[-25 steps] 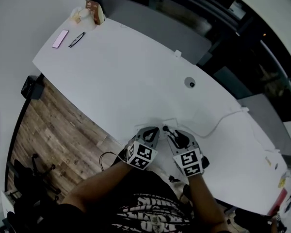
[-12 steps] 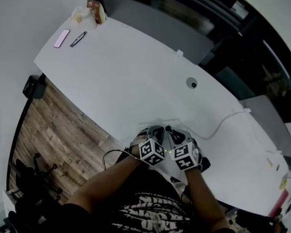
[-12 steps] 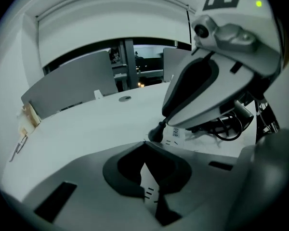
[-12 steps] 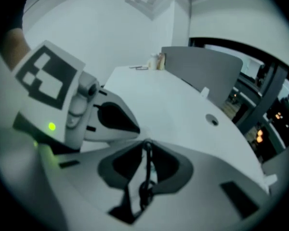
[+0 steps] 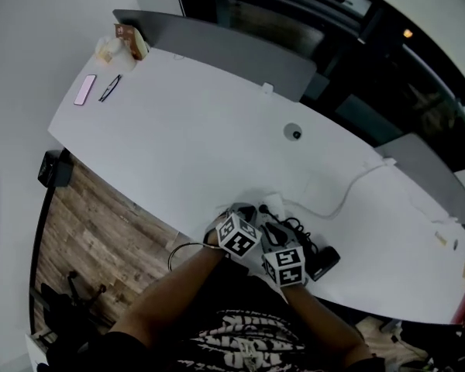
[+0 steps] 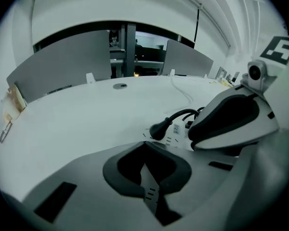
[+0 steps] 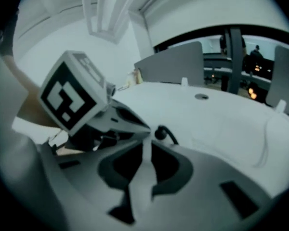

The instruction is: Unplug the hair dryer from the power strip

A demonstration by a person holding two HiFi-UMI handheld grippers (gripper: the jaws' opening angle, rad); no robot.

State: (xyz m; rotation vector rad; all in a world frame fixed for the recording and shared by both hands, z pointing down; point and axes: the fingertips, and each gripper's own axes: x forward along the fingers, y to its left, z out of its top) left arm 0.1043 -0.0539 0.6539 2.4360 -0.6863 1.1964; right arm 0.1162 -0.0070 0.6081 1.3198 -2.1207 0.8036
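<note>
Black plug (image 7: 160,133) beyond right gripper (image 7: 147,144), jaws just closing to empty slit, left gripper (image 6: 145,147) jaws together, empty

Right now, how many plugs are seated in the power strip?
1. A black plug sits in the white power strip near the desk's near edge. Much of the strip is covered, so more may be hidden.
</note>
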